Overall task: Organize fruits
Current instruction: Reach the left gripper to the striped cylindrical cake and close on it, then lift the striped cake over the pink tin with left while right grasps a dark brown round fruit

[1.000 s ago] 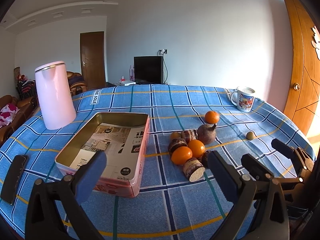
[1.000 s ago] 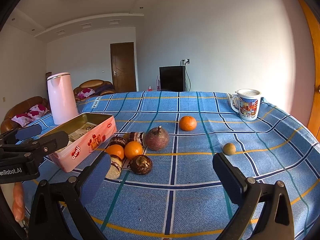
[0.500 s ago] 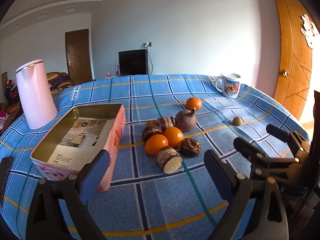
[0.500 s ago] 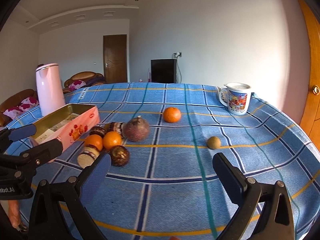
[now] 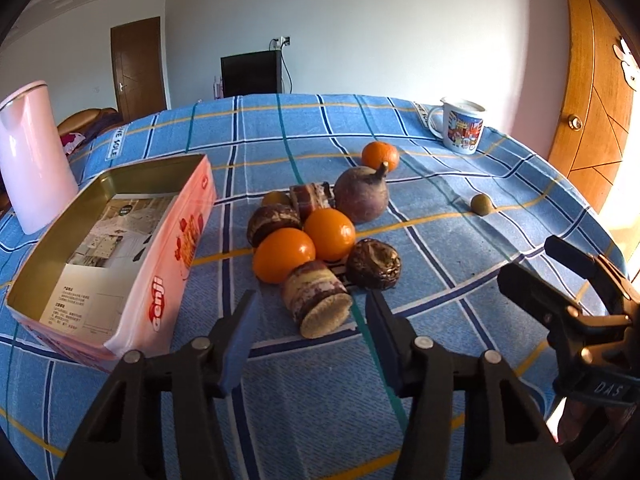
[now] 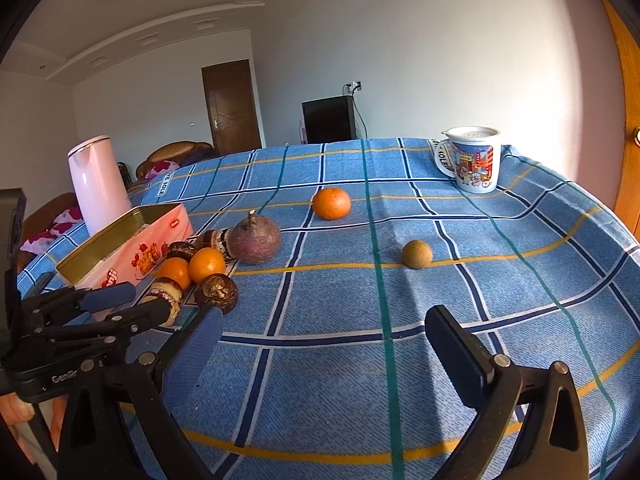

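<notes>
Sunlit living room, white walls, a wooden door at the right; a round worktop (image 5: 400,420) under a blue checked cloth carries everything. An open pink tin (image 5: 120,280) sits toward the left edge, in front of a pale pink kettle (image 5: 32,160), and a printed mug (image 5: 460,128) stands at the far right edge.

Just right of the tin lies the fruit cluster (image 5: 320,236): two smooth oranges, several dark wrinkled fruits, a big purple one with a stem, and a banded cut piece (image 5: 316,300) lying nearest the front edge. A tangerine (image 6: 331,203) and a small brown fruit (image 6: 417,254) lie apart toward the right.

The left tool (image 5: 310,338) has just been closing; its jaws now stand narrow, either side of the cut piece's near end, with gaps showing and no pad pressing on it. The right tool (image 6: 320,344) stands wide over bare cloth, holding nothing.

The cut piece looks light, firm and rough-skinned, and probably rolls easily; gripping across its round sides near the middle seems safest. The oranges are slicker and would want a gentler squeeze at their widest part.
</notes>
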`<state>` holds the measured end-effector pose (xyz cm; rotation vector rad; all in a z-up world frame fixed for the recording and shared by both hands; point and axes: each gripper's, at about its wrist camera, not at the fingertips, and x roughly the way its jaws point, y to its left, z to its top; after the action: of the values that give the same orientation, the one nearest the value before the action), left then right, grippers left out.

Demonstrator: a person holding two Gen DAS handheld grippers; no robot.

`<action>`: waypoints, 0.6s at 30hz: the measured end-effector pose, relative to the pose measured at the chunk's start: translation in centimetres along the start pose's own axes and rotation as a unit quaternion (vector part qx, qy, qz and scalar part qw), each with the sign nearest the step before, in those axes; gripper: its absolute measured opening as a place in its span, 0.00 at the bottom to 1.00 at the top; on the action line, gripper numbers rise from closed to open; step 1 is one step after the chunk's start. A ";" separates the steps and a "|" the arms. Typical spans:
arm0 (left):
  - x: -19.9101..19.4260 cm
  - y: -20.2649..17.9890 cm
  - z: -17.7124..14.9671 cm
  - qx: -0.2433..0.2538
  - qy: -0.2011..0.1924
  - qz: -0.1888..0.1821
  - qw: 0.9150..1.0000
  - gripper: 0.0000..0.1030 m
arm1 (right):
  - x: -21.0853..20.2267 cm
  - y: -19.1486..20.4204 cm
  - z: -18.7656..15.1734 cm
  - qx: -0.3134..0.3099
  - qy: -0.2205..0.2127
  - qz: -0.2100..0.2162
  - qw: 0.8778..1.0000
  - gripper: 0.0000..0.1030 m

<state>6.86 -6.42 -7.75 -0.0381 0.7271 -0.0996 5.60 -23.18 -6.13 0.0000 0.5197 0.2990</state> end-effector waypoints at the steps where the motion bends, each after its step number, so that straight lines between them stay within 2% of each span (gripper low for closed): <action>1: 0.3 0.1 0.0 -0.001 0.008 -0.005 1.000 0.53 | 0.1 0.3 0.1 -0.006 0.002 0.002 1.000 0.99; 2: 0.7 0.1 0.1 -0.002 0.017 -0.005 1.000 0.52 | 0.2 0.7 0.2 -0.014 0.004 0.002 1.000 0.99; 4: 1.3 0.4 0.2 -0.009 0.032 -0.008 0.999 0.43 | 0.7 1.3 0.5 -0.029 0.009 0.000 1.000 0.97; 5: 1.6 0.6 0.3 -0.016 0.042 -0.015 0.999 0.41 | 0.9 1.6 0.7 -0.035 0.013 0.001 0.999 0.96; 7: 1.6 1.0 0.2 -0.026 0.045 -0.022 0.998 0.40 | 1.7 2.0 1.0 -0.046 0.026 0.003 0.999 0.84; 9: 1.4 1.3 0.1 -0.029 0.043 -0.026 0.998 0.39 | 2.5 2.5 1.3 -0.058 0.042 0.009 0.997 0.76; 12: 0.6 1.8 0.0 -0.032 0.023 -0.035 0.999 0.39 | 3.2 3.6 1.7 -0.076 0.061 0.028 0.995 0.73; 15: -0.1 2.1 -0.2 -0.027 0.006 -0.016 1.000 0.39 | 4.1 4.6 2.4 -0.082 0.077 0.042 0.993 0.67; 18: -0.9 2.4 -0.2 -0.022 -0.017 -0.001 1.000 0.39 | 5.4 5.7 2.9 -0.090 0.103 0.058 0.989 0.67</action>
<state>6.19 -3.89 -7.48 -0.0815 0.6959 -0.0847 9.83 -15.98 -5.85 -0.1786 0.6970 0.4626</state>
